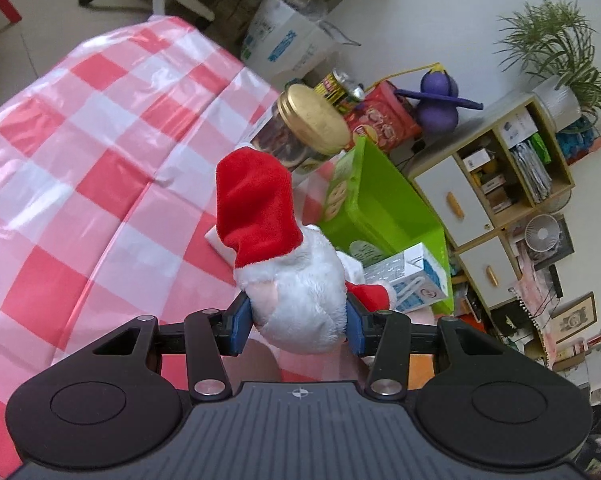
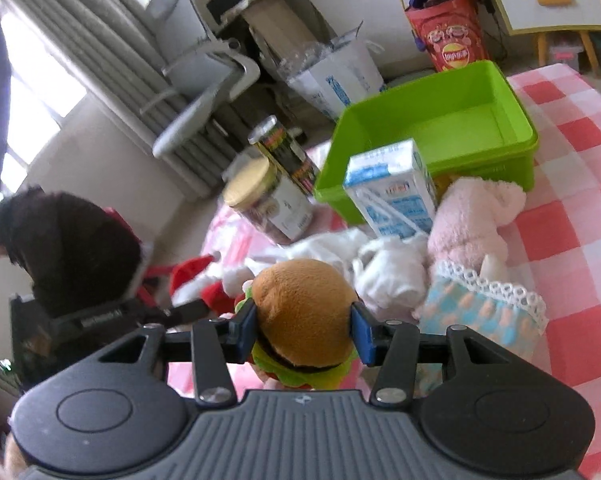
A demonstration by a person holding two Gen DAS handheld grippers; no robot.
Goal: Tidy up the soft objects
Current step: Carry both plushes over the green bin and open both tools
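1. The left gripper (image 1: pixel 298 322) is closed on a Santa plush toy (image 1: pixel 288 268); its two blue pads press the white furry body from both sides, and the red hat points away from the camera.
2. The toy is held above the table with the red and white checked tablecloth (image 1: pixel 80 168) (the cloth looks like shiny plastic).
3. Behind the Santa toy stands a glass jar with a gold lid (image 1: pixel 312 120), and to the right of it a green plastic bin (image 1: pixel 384 208).
4. A white and blue milk carton (image 1: pixel 412 280) is just beside the near side of the bin.
5. The right gripper (image 2: pixel 304 328) is closed on a hamburger plush toy (image 2: pixel 304 312); the pads squeeze the brown bun on both sides, and the green and red layers hang under it.
6. In the right wrist view the green bin (image 2: pixel 440 120) is farther on the table and its inside looks bare.
7. The milk carton (image 2: pixel 392 196) stands in front of the bin, touching its wall or very near to it.
8. A pink plush animal (image 2: pixel 472 220) lies to the right of the carton, and a white soft toy (image 2: pixel 388 276) lies beside it.
9. A piece of light blue cloth with white lace edge (image 2: pixel 484 312) lies just to the right of the right gripper.
10. The jar with the gold lid (image 2: pixel 260 200) and a dark can (image 2: pixel 284 152) stand to the left of the bin.
11. At the left of this view the other gripper holds the Santa toy (image 2: pixel 204 280), partly hidden.
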